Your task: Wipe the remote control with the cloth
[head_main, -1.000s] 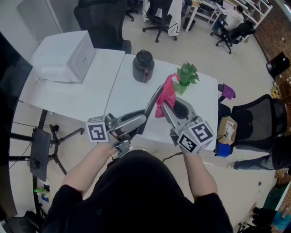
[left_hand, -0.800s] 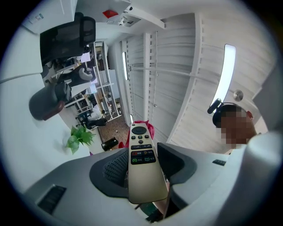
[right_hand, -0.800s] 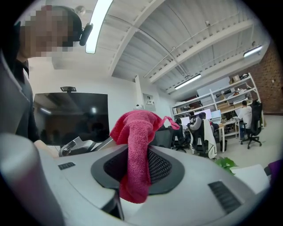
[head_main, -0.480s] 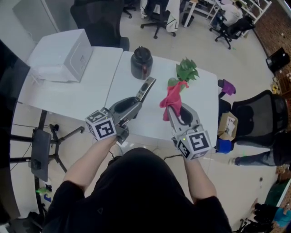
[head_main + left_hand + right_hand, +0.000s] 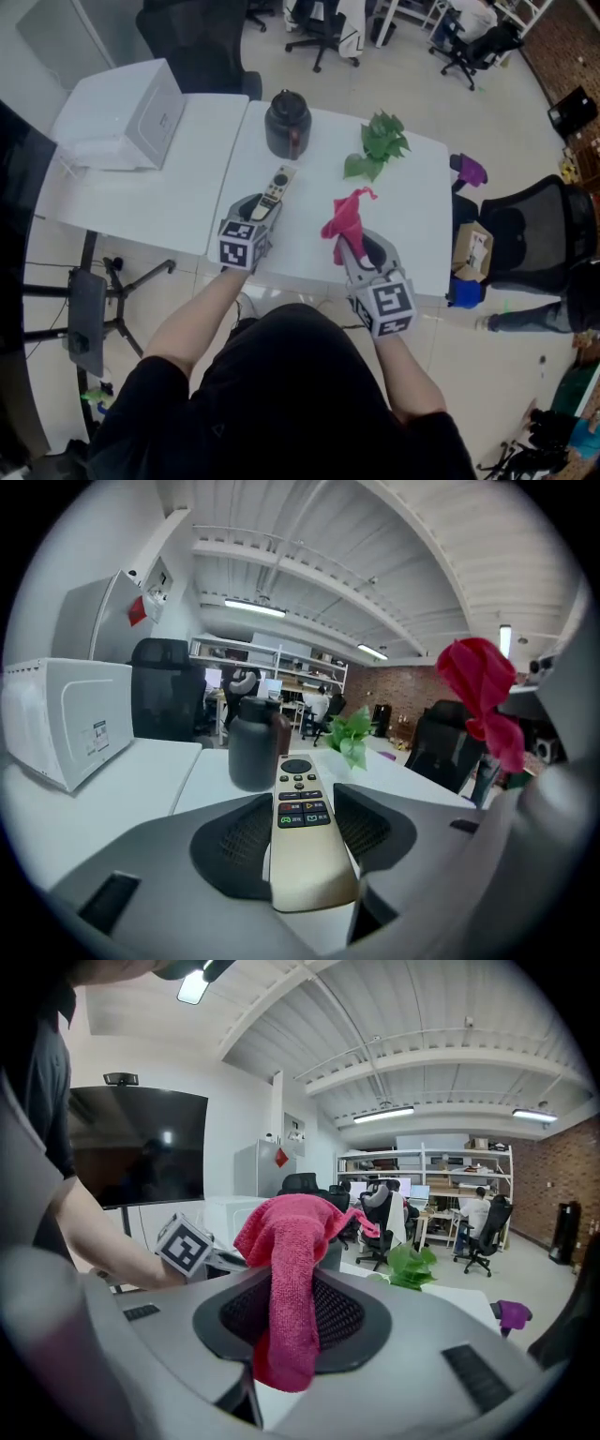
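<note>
- Clearly, the left gripper (image 5: 263, 208) is clenched on the slim pale-gold plastic remote control (image 5: 277, 184) with dark buttons. In the left gripper view the two ribbed black pads (image 5: 234, 841) press on its long sides, near the end without buttons.
- From the jaws the remote control sticks out toward 12 o'clock in the head view, button face up, low over the white table (image 5: 417, 220). Whether it touches the table top, I cannot tell.
- The right gripper (image 5: 348, 251) is closed on the bright pink terry cloth (image 5: 344, 217). In the right gripper view the cloth passes between the pads; one bunch stands up above them and a short end hangs under them.
- The cloth is at 3 o'clock from the remote control, near it but not touching it.
- The two grippers are side by side at the near edge of the table, and both point away from the person.
- At 12 o'clock from the remote control stands a dark grey round jug (image 5: 286, 123) with a lid, apart from the tip of the remote control.
- At 1 o'clock from the cloth lies a green leafy plant sprig (image 5: 380, 147).
- At 10 o'clock from the left gripper, on the neighbouring white table top, stands a white box-shaped appliance (image 5: 125, 114).
</note>
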A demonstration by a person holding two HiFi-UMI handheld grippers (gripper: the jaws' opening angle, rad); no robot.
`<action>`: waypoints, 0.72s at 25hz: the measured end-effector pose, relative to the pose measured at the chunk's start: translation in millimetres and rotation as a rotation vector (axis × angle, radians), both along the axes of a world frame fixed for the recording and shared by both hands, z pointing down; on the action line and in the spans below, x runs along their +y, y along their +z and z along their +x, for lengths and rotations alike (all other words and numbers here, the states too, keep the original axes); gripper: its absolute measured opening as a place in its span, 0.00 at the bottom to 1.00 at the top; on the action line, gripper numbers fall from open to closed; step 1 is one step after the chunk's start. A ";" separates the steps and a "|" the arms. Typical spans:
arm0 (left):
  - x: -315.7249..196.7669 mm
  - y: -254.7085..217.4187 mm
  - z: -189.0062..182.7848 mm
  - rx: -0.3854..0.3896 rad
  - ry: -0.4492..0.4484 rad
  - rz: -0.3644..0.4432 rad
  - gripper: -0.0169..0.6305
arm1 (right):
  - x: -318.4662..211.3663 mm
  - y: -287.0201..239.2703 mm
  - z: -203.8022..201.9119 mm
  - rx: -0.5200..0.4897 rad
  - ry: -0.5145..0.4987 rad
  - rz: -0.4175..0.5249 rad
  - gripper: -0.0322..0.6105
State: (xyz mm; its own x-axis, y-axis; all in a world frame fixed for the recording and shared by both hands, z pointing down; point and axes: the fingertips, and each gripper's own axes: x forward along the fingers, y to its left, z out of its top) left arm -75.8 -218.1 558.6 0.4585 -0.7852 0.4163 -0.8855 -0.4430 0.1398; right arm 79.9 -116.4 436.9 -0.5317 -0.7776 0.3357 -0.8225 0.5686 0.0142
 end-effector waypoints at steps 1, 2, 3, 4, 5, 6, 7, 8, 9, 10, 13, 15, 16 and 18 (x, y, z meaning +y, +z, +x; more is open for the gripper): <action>-4.5 12.5 -1.1 -0.032 -0.009 -0.017 0.35 | 2.3 1.1 -0.7 -0.001 0.001 -0.009 0.22; -8.7 25.3 -2.2 -0.063 -0.016 -0.034 0.35 | 4.7 2.4 -1.1 0.000 -0.001 -0.014 0.22; -12.3 38.8 -3.6 -0.094 -0.023 -0.054 0.35 | 6.9 4.0 -1.2 0.001 -0.006 -0.015 0.22; -15.3 52.6 -5.3 -0.123 -0.029 -0.078 0.35 | 9.4 5.8 -1.4 0.003 -0.011 -0.016 0.22; -17.5 66.0 -7.7 -0.146 -0.037 -0.102 0.35 | 12.1 7.5 -1.8 0.006 -0.015 -0.016 0.22; -19.0 78.5 -10.8 -0.165 -0.047 -0.128 0.35 | 14.9 8.5 -2.3 0.007 -0.016 -0.020 0.22; -19.7 90.4 -15.0 -0.182 -0.059 -0.153 0.35 | 17.6 8.9 -2.8 0.007 -0.015 -0.026 0.22; -19.9 101.3 -20.0 -0.199 -0.073 -0.177 0.35 | 19.8 9.4 -2.8 0.008 -0.016 -0.029 0.22; -20.1 110.6 -24.5 -0.214 -0.087 -0.195 0.35 | 21.7 9.9 -2.1 0.014 -0.016 -0.034 0.22; -20.7 117.9 -27.7 -0.226 -0.098 -0.206 0.35 | 23.5 10.2 -0.7 0.023 -0.014 -0.043 0.22; -21.1 133.7 -30.0 -0.243 -0.118 -0.232 0.35 | 24.8 11.2 5.9 0.026 -0.002 -0.042 0.22; -20.4 139.0 -27.4 -0.236 -0.128 -0.245 0.35 | 25.1 13.0 9.6 0.028 0.004 -0.041 0.22; -19.6 141.9 -25.6 -0.234 -0.130 -0.252 0.35 | 25.5 13.9 10.9 0.030 0.006 -0.044 0.22; -16.7 150.3 -22.6 -0.240 -0.130 -0.276 0.35 | 26.2 15.1 12.7 0.035 0.007 -0.049 0.22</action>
